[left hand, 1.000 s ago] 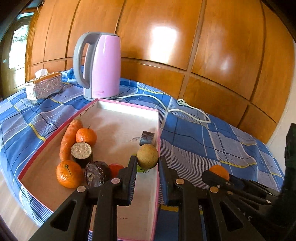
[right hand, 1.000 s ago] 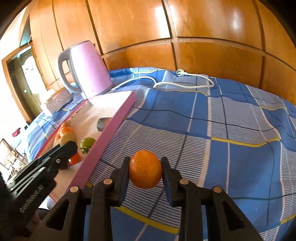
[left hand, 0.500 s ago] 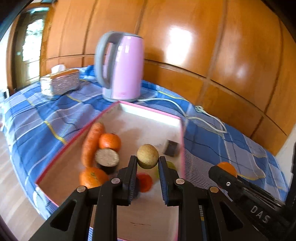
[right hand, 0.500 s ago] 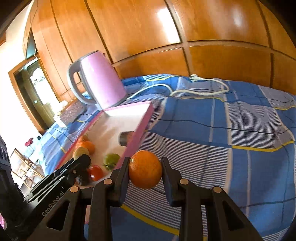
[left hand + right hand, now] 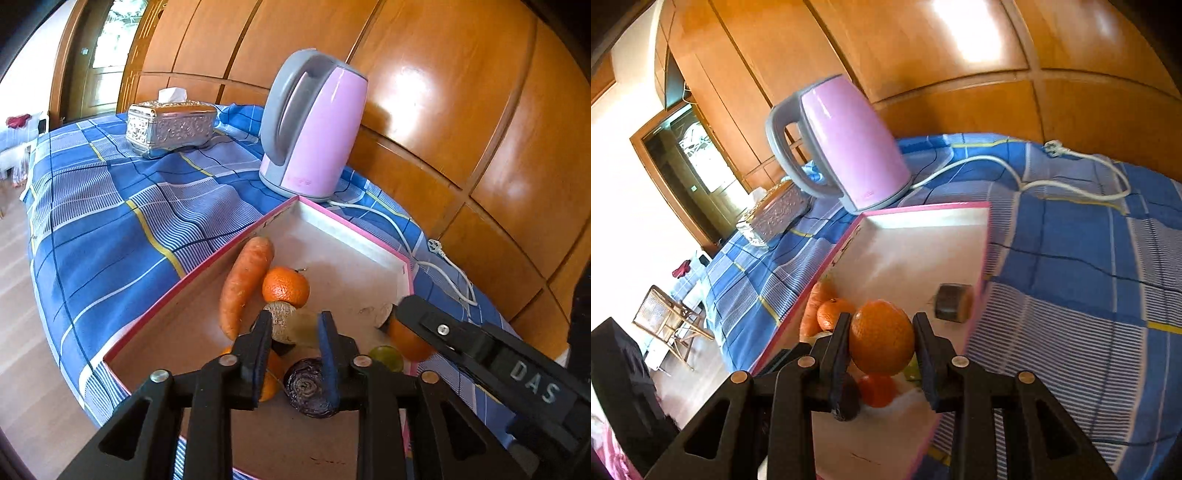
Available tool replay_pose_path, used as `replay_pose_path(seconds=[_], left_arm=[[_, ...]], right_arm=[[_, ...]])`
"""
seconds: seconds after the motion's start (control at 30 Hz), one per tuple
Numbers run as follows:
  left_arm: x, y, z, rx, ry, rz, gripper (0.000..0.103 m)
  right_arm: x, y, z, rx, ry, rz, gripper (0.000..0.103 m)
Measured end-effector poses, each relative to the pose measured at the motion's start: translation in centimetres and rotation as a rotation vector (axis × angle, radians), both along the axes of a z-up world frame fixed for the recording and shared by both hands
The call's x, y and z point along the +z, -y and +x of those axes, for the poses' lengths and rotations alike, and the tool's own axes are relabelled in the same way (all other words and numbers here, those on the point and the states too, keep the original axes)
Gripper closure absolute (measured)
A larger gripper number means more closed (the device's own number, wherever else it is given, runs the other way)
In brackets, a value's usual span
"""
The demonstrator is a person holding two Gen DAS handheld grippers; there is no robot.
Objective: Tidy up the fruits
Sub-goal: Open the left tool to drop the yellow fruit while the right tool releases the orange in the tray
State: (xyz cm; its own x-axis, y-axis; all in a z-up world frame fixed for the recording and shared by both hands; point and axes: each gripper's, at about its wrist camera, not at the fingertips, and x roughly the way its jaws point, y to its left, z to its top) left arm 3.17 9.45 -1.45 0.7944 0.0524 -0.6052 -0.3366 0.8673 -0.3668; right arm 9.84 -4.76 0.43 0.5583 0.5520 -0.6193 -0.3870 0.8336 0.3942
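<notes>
Change since a second ago: right gripper [image 5: 881, 345] has carried its orange [image 5: 881, 342] from above the blue cloth to above the pink-rimmed box [image 5: 982, 254]; left gripper [image 5: 293, 345] has swung toward the box's left side.
Orange and right jaws: orange sits squarely between the two pads at lower centre of the right wrist view, both pads pressed on its sides, jaws closed to its width.
Orange's place: held above the box's near end, over a red fruit [image 5: 877, 389] and a green one just beside it.
Left jaws: parted about as wide as the tan round fruit [image 5: 301, 325] seen in the gap; motion blur hides whether the pads touch it, so the grip cannot be told.
Below the left jaws: cut dark-skinned piece [image 5: 280, 321], wrinkled purple fruit [image 5: 310, 391], an orange partly hidden behind the left finger.
Farther in the box: carrot [image 5: 243, 284] along the left wall, small orange [image 5: 285, 287] touching it, cut dark piece [image 5: 953, 302] against the right wall.
Right gripper in the left view: crosses the lower right, its orange [image 5: 408, 339] half hidden at the tip.
Beyond the box: pink kettle [image 5: 314, 133] at upper centre, its white cord [image 5: 1034, 177] trailing right, silver tissue box [image 5: 170, 127] at upper left, all on the blue checked cloth [image 5: 110, 206].
</notes>
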Motion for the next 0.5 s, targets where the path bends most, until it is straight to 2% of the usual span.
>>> replay_pose_path(seconds=[0.17, 0.27, 0.5], left_arm=[[-0.1, -0.3, 0.0, 0.015, -0.004, -0.016, 0.057], [-0.2, -0.2, 0.0, 0.016, -0.006, -0.013, 0.055], [0.3, 0.8, -0.4, -0.004, 0.018, 0.048, 0.039]], right_arm=[[-0.4, 0.2, 0.1, -0.015, -0.02, 0.009, 0.067], [-0.5, 0.8, -0.3, -0.035, -0.023, 0.012, 0.067], [-0.3, 3.0, -2.4, -0.101, 0.014, -0.005, 0.067]])
